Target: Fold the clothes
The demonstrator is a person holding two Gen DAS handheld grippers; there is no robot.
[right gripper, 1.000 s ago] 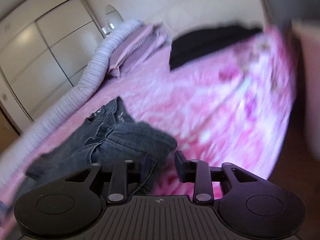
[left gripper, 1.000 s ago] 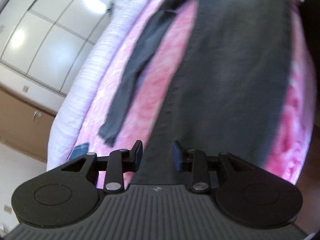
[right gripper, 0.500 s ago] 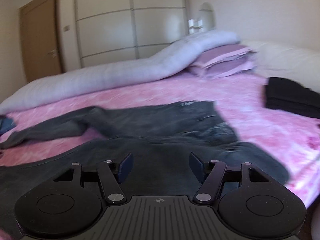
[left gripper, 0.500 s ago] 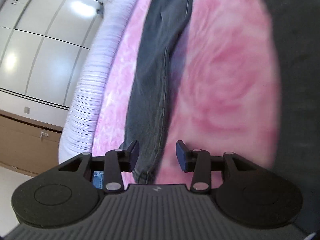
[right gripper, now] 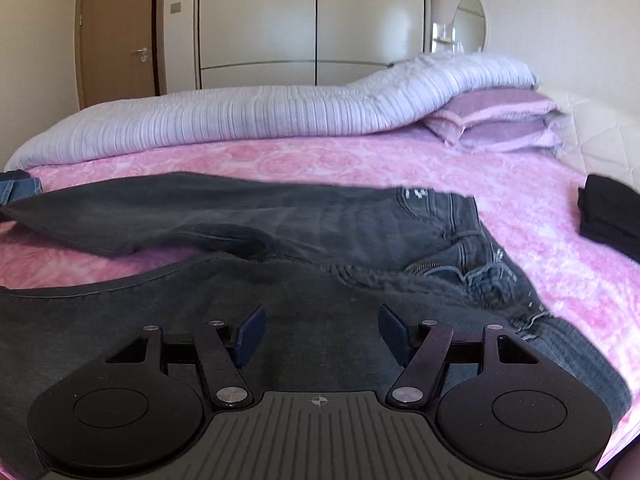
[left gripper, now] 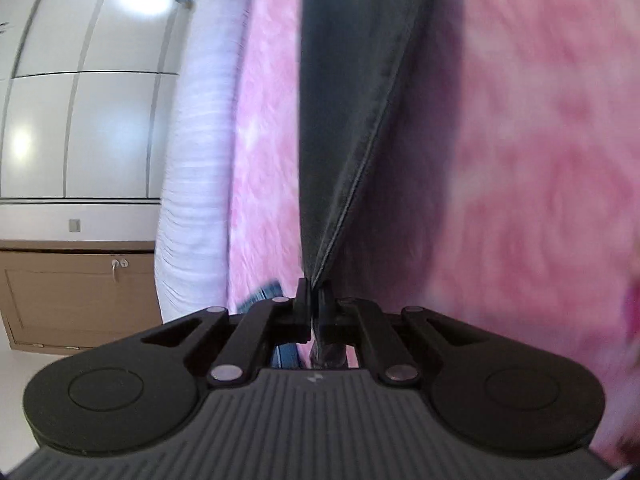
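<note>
dark jeans [right gripper: 280,220] sprawled flat on the pink bedspread [right gripper: 360,160], legs apart | denim's heavy, floppy, grab hems or waistband | left gripper [left gripper: 314,304] pinching what's probably a hem (blurry) | right gripper [right gripper: 320,332] spread wide above the fabric

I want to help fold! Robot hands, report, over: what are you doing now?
Left gripper shut on jeans leg end. Right gripper open above the jeans, holding nothing. Jeans spread on pink blanket, not yet folded. Nothing in the way.

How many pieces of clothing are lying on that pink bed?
3 visible: dark grey jeans spread across the middle, a folded black garment at the right edge, and a blue denim piece at the far left. Others may be hidden.
</note>
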